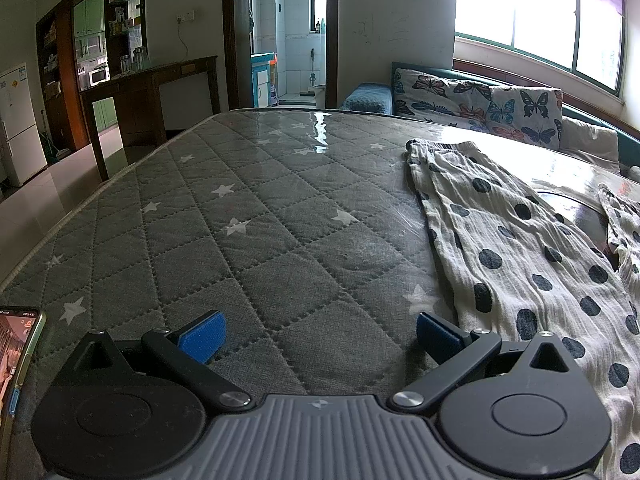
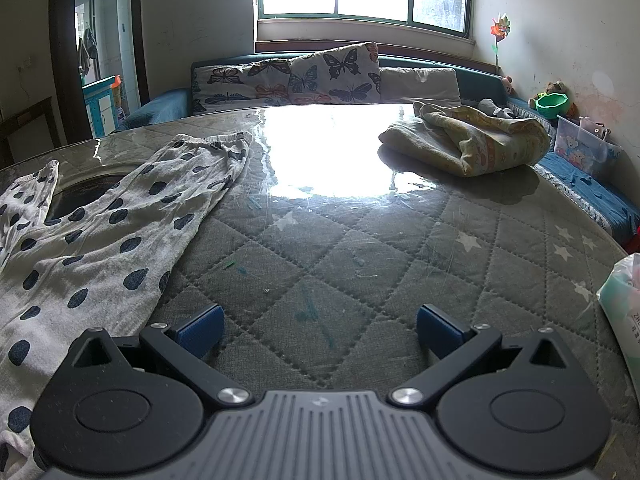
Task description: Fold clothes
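Both grippers hang wide open and empty over the quilted mattress (image 1: 248,216). The polka-dot trousers (image 1: 520,248) lie spread flat to the right of the left gripper (image 1: 320,334) and to the left of the right gripper (image 2: 320,330), near each. The crinkled cloth looks thin, light and limp; it would sag and bunch, so I'd pinch it at the waistband (image 2: 212,142) or a leg hem.
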`<state>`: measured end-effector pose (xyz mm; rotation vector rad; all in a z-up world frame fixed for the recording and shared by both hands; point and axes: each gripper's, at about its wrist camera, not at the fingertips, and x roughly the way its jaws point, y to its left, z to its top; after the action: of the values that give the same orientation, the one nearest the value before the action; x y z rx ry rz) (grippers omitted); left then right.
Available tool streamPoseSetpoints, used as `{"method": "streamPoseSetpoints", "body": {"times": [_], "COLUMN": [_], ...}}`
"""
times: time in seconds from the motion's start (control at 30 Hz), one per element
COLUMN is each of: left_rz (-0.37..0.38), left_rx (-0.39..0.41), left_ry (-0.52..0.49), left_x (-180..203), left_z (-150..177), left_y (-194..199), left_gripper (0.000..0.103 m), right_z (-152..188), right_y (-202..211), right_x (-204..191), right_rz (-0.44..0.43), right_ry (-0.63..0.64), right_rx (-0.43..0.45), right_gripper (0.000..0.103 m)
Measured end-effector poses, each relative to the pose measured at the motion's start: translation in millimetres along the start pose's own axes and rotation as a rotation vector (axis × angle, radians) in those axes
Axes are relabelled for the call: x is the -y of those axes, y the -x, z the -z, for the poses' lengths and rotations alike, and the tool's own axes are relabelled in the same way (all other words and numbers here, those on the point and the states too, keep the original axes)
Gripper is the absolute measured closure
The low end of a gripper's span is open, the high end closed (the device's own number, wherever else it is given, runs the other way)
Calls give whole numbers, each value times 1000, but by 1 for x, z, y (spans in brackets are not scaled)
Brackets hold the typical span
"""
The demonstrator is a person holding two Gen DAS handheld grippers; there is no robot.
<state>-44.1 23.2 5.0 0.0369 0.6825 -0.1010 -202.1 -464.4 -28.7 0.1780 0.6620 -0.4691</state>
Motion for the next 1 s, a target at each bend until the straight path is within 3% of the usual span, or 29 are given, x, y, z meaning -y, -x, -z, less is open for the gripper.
{"method": "streamPoseSetpoints", "body": {"times": [1.0], "left_rz": [0], "left_rx": [0], "left_ry": [0], "left_x": [2], "left_z": [0], "left_y": [0], "left_gripper": [0], "right_z": [0], "right_y": [0], "right_x": [0], "right_rz": [0], "right_ry": [-1], "right_rx": [0], "right_gripper": [0]}}
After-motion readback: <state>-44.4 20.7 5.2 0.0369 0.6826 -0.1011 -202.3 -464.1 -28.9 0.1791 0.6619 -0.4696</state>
